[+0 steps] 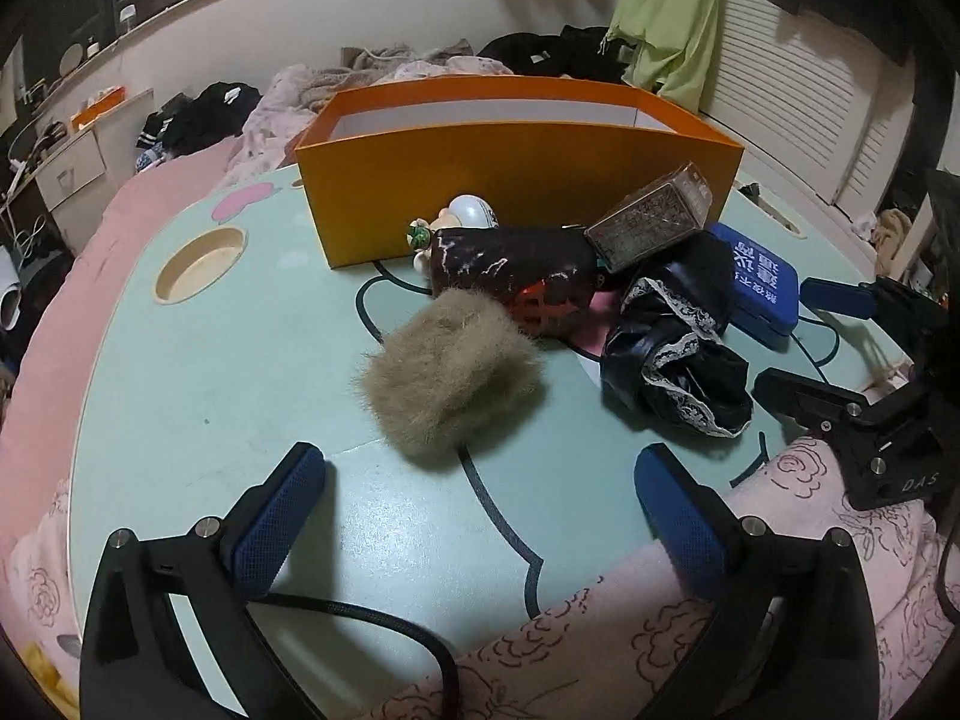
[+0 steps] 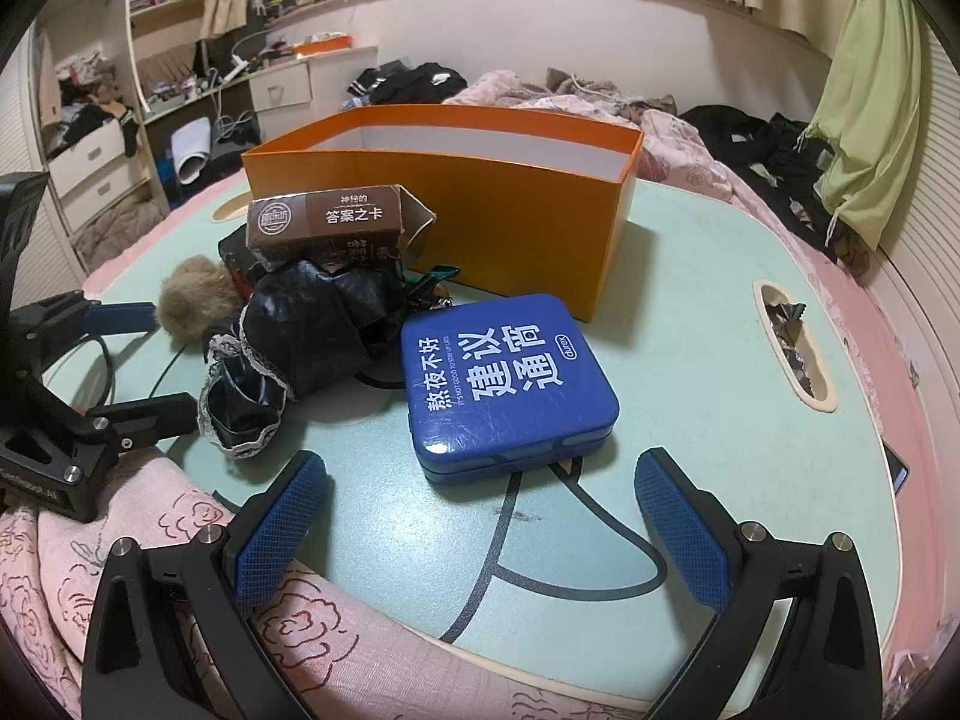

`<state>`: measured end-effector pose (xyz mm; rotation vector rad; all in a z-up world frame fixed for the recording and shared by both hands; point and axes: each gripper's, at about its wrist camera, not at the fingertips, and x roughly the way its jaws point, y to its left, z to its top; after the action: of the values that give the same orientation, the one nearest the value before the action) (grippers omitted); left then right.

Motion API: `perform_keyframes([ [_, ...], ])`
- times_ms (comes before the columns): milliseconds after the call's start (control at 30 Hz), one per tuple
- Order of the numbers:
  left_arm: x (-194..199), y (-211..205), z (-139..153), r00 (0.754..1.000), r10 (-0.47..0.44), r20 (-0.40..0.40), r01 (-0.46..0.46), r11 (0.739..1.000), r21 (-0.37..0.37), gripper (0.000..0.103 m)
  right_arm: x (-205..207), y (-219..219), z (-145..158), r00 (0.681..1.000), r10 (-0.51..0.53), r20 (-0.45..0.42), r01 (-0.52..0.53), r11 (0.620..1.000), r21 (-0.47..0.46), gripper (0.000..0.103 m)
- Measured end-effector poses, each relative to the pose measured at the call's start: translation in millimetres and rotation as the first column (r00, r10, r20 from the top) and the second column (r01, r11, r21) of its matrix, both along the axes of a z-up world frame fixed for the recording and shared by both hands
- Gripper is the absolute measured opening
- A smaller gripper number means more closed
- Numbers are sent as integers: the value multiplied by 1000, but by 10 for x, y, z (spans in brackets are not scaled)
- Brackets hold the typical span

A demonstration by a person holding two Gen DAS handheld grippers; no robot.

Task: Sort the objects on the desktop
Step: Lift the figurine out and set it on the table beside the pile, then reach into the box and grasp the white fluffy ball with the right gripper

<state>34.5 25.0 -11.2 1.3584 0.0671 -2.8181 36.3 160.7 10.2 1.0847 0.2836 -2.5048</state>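
Showing only leftward, a white figurine (image 1: 471,211) hides behind clutter; both hand-held grippers (image 1: 480,516) (image 2: 480,516) gape wide, empty.

Cluttered bedroom: pink bedding (image 1: 90,276) strewn with dark clothes (image 2: 420,84), white drawers (image 2: 90,168), louvred doors (image 1: 798,102), green curtain (image 2: 864,120).

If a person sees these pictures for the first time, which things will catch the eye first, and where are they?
The big orange box stands open at the far side of the pale green table. In front of it lies a pile: a furry tan ball nearest the open left tongs, and a shiny blue tin just ahead of the open right tongs.
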Motion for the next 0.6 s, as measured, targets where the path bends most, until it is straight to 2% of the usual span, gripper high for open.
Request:
perform_keyframes([
  [200,-159,-4,-272,1000,5,-4,-5,1000,-1,103,-22,9,13,1000,2,0,-2,1000,-3,103],
  [500,-132,-7,-227,1000,6,-3,-6,1000,0,103,5,23,4,1000,-2,0,2,1000,11,103],
  [567,-192,-11,-333,1000,6,-3,-6,1000,0,103,5,17,5,1000,-4,2,4,1000,14,103],
  [600,-171,-7,-292,1000,6,-4,-6,1000,0,103,6,19,7,1000,-6,0,6,1000,13,103],
])
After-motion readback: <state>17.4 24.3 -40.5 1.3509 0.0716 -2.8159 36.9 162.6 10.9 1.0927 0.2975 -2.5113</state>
